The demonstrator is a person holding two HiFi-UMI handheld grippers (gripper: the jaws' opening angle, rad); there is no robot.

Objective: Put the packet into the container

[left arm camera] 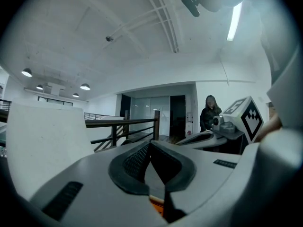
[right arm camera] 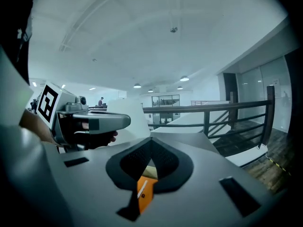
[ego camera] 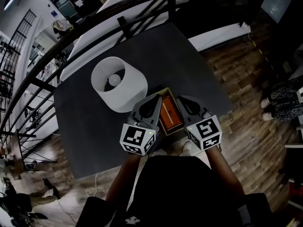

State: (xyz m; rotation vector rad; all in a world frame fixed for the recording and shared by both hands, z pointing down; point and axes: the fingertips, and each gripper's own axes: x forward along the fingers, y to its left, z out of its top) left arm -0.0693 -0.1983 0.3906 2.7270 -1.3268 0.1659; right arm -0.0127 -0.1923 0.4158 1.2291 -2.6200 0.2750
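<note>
An orange packet [ego camera: 169,113] lies flat in a shallow tan-rimmed box [ego camera: 166,90] on the dark table, between my two grippers. My left gripper [ego camera: 157,100] points along the box's left side, and its jaws meet at the tip [left arm camera: 150,144]. A sliver of the orange packet [left arm camera: 157,205] shows below them. My right gripper [ego camera: 180,100] lies along the box's right side, its jaws closed together [right arm camera: 151,140]. The packet [right arm camera: 144,189] shows through the gap beneath them, with nothing seen clamped. A white round container [ego camera: 118,83] stands just left of the box.
The dark table [ego camera: 90,122] has its front edge near my body and a black railing [ego camera: 142,6] behind it. Wooden floor [ego camera: 255,103] lies to the right, where someone's feet [ego camera: 279,100] stand. A person [left arm camera: 209,112] stands far off in the left gripper view.
</note>
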